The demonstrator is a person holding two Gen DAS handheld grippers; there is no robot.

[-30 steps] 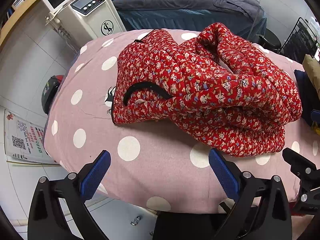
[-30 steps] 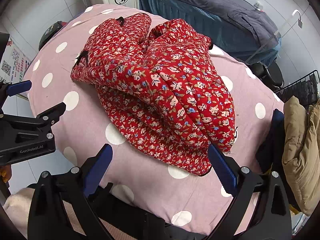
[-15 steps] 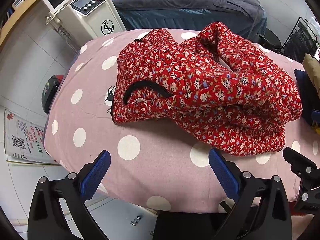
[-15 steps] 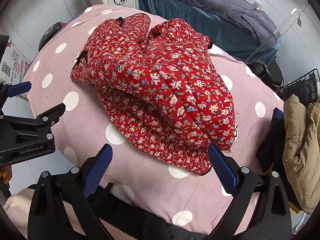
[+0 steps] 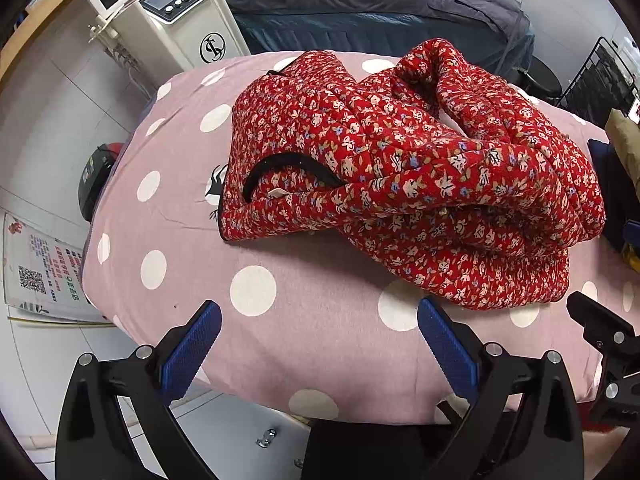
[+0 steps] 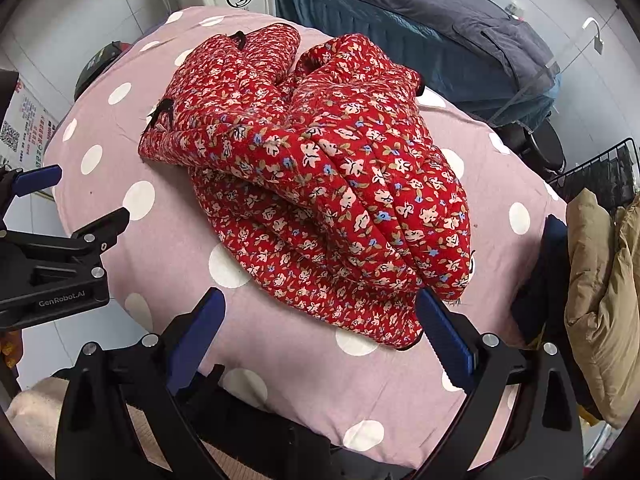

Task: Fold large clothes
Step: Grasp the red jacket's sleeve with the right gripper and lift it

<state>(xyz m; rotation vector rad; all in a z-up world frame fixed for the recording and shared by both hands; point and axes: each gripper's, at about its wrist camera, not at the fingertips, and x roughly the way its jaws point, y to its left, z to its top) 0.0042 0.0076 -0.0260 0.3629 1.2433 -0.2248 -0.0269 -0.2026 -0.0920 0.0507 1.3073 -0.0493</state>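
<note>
1. Far left, off the table: a white machine with a screen and a leaflet with a QR code on the floor. Not part of the task.
2. Left gripper: blue pads wide apart, nothing between them, hovering over the near edge of the pink polka-dot table cover, short of the garment.
3. Red floral quilted jacket lies in a bunched, half-folded heap mid-table, reaching toward the right side. A black-trimmed opening (neck or pocket, can't tell) faces left; one flat corner sits on the cover at near left.
4. Handling, judged: padded, soft, bulky. Probably light for its size but springy, so folds will likely puff back up. Cotton-like surface, not slippery. Not fragile.
5. Where to grab, judged: pinch a bound edge or hem, not the thick rolled bulge, which is likely too fat for the jaws. The flat near-left corner suits the left side; the low hem at near right suits the right.
6. Right gripper: pads also spread wide, empty. Its right pad is just beside the jacket's near hem, maybe touching; can't tell.
7. Far right: a tan puffy coat and dark clothing at the table edge, and a wire rack behind.
</note>
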